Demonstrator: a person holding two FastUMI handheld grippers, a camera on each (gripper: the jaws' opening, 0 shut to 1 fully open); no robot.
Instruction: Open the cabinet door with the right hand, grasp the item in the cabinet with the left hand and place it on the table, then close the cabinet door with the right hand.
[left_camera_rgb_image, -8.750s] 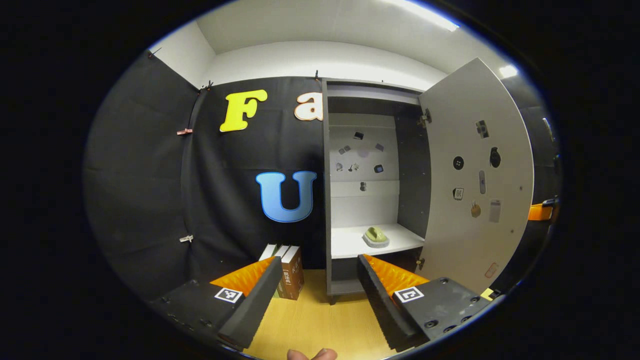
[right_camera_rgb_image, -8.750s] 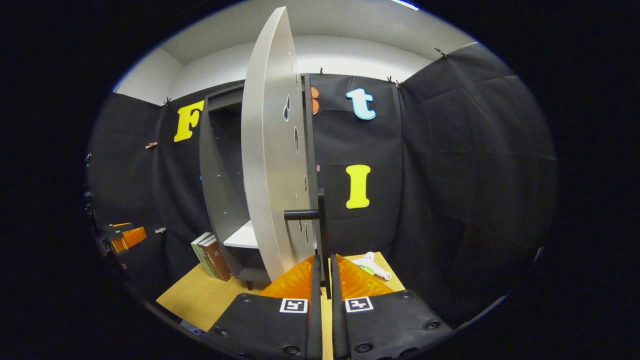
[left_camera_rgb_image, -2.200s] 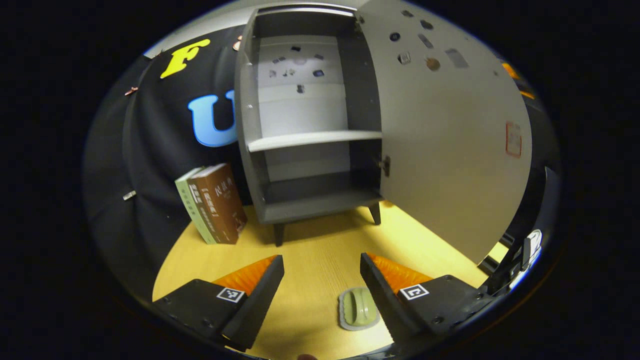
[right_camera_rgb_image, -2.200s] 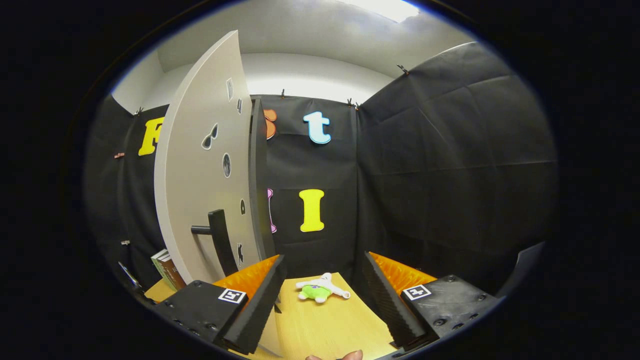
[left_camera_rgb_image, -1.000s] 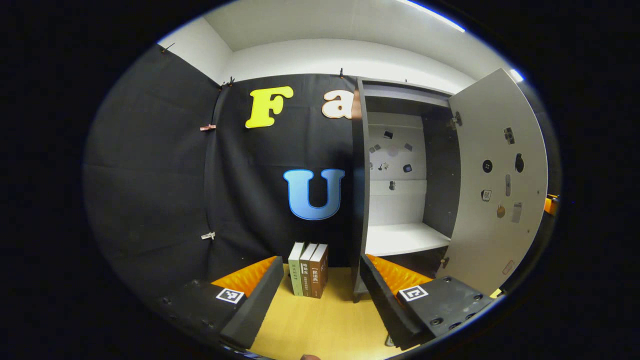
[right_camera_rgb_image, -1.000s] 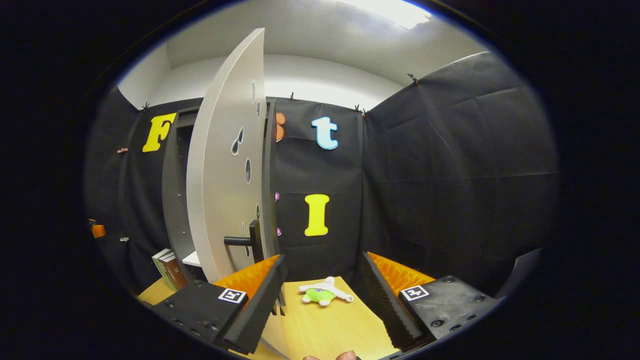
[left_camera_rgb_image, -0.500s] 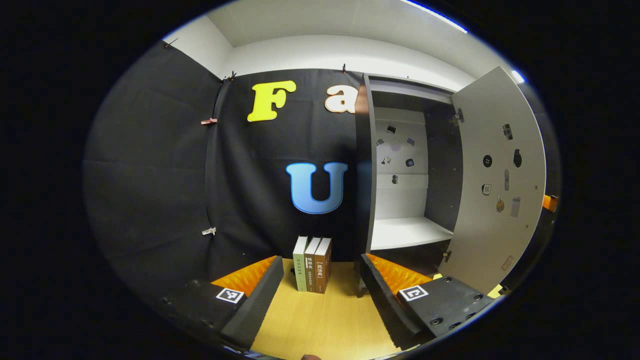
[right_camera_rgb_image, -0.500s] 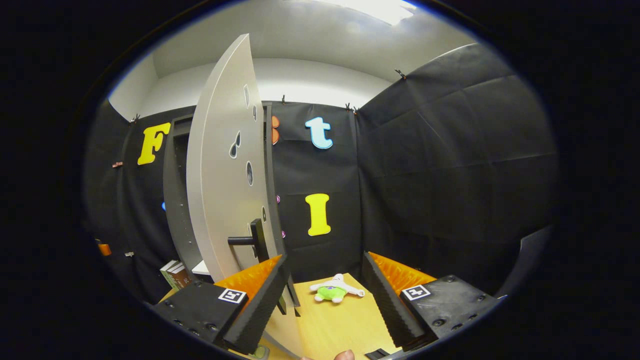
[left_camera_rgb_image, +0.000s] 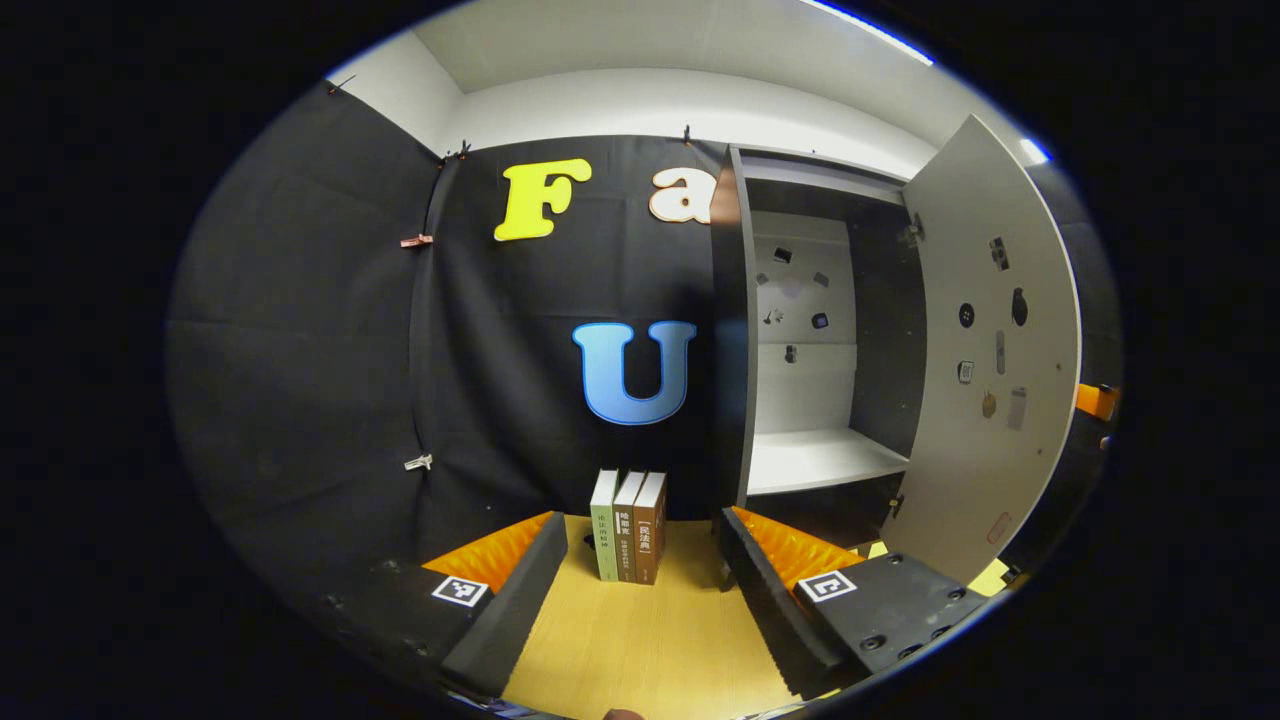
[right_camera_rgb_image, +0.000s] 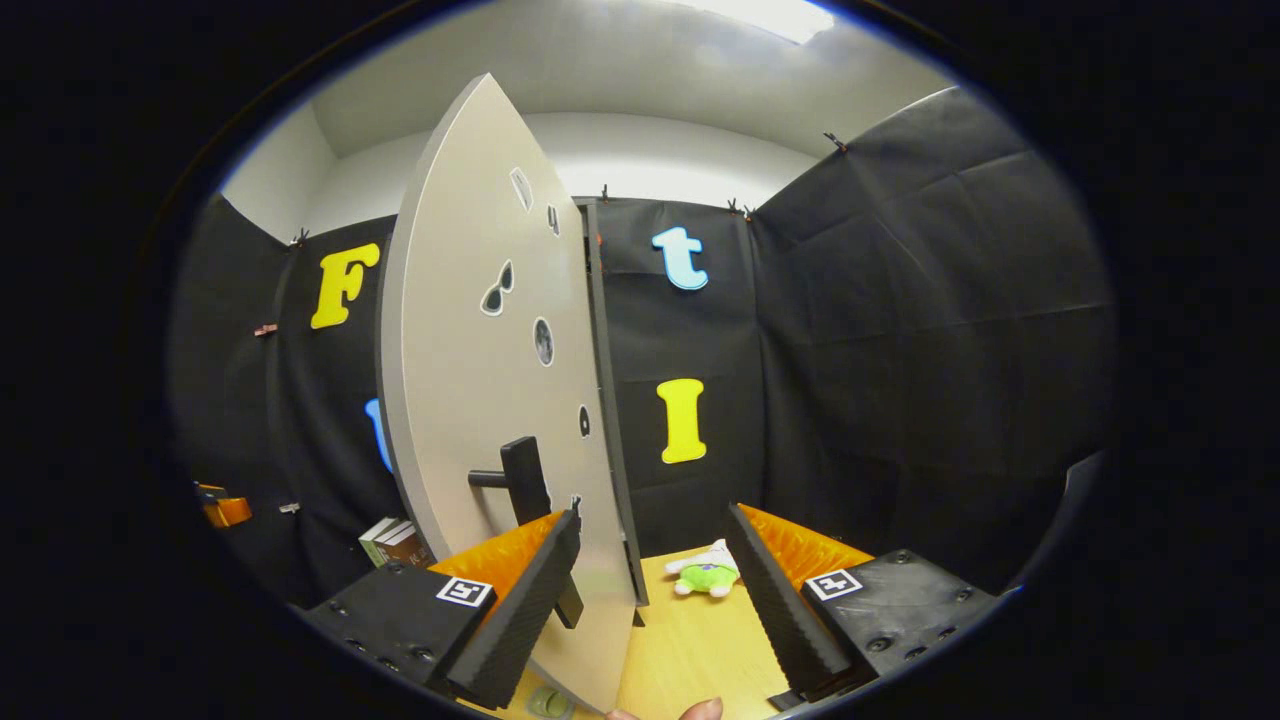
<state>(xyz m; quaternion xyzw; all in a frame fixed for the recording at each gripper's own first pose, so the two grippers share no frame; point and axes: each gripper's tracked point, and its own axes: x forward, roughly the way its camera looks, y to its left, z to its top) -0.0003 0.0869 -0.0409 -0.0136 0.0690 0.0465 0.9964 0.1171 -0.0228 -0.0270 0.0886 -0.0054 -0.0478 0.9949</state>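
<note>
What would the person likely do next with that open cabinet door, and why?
Probably swing the cabinet door shut with the open right gripper, which sits right at the door's edge by the handle. The shelf is bare, so only closing seems left.

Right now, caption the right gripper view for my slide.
Open right gripper beside the open door, near its handle.

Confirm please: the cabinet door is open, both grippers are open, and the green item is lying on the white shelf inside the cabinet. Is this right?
Not quite. The white shelf inside the cabinet is bare, as the left gripper view shows; no green item lies on it. The rest holds: the cabinet door is open, and the left gripper and the right gripper are both open.
</note>
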